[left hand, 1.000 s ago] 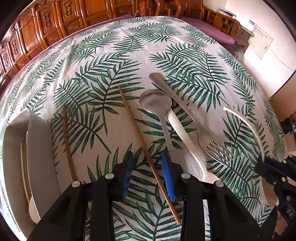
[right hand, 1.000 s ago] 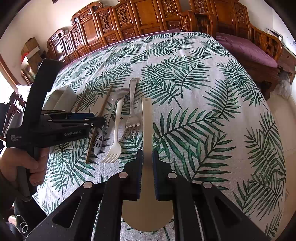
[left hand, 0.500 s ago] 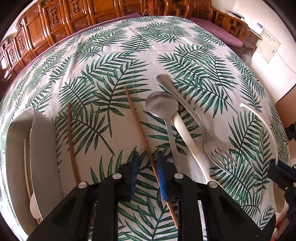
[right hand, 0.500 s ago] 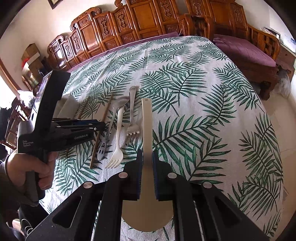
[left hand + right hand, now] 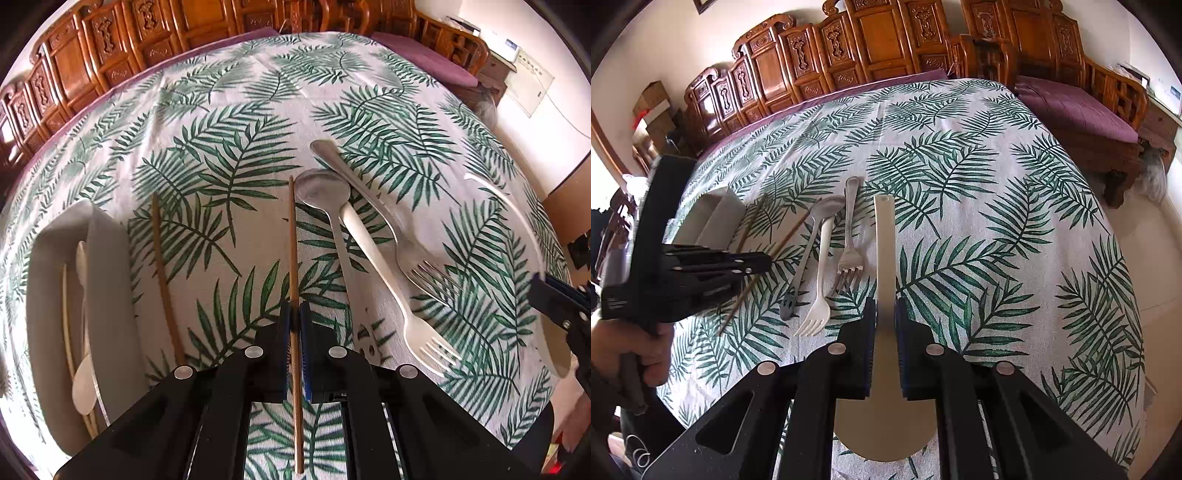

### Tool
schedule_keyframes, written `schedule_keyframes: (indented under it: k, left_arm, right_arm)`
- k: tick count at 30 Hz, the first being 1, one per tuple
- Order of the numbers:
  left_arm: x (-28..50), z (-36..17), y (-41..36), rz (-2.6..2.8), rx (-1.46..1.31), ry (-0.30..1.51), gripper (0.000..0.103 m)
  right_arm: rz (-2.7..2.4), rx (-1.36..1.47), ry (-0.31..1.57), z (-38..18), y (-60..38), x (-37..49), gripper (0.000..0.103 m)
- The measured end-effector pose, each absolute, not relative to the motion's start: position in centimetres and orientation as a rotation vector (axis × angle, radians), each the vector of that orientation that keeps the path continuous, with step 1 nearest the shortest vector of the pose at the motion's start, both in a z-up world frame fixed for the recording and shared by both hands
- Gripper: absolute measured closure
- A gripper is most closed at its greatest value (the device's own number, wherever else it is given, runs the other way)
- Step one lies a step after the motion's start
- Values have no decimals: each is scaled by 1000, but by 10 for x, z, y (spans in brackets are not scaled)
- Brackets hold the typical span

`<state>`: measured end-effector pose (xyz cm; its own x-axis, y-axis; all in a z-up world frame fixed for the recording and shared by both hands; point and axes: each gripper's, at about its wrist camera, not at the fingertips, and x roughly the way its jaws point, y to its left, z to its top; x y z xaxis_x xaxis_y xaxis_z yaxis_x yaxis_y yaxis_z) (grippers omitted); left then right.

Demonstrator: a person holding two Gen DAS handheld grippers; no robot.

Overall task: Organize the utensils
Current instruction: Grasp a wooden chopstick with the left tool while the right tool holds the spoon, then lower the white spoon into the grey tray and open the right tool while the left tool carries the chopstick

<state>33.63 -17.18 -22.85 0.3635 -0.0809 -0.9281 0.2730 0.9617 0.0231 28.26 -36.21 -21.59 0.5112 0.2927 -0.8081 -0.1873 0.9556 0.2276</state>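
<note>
1. Over the leafy desk (image 5: 229,122), in my left view, my left claw (image 5: 294,317) has just squeezed shut on a brown chopstick (image 5: 292,240). Another chopstick (image 5: 162,273) lies just beside a grey tray (image 5: 107,295). A metal spoon (image 5: 325,195), white fork (image 5: 391,288) and metal fork (image 5: 369,199) lie to the right.
2. In my right view, my right claw (image 5: 885,314) grips a flat white spatula (image 5: 884,243).

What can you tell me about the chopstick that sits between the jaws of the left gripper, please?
The chopstick is a thin, straight, brown stick that looks like wood. The left gripper has just closed its jaws on it somewhat nearer its close end, and that end sticks out behind the pads. Its far tip points away, ending beside the metal spoon bowl. A second chopstick lies apart, closer to the grey tray.
</note>
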Motion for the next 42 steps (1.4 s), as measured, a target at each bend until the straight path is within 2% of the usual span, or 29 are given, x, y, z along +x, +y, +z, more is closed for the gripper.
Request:
schedule_keyframes:
  k: [25, 42]
  left_arm:
    - [269, -150, -123, -250, 138, 1022, 99]
    - [271, -102, -54, -225, 83, 916, 99]
  right_arm:
    - [333, 107, 981, -209, -349, 277, 91]
    - [436, 14, 909, -173, -289, 264, 91]
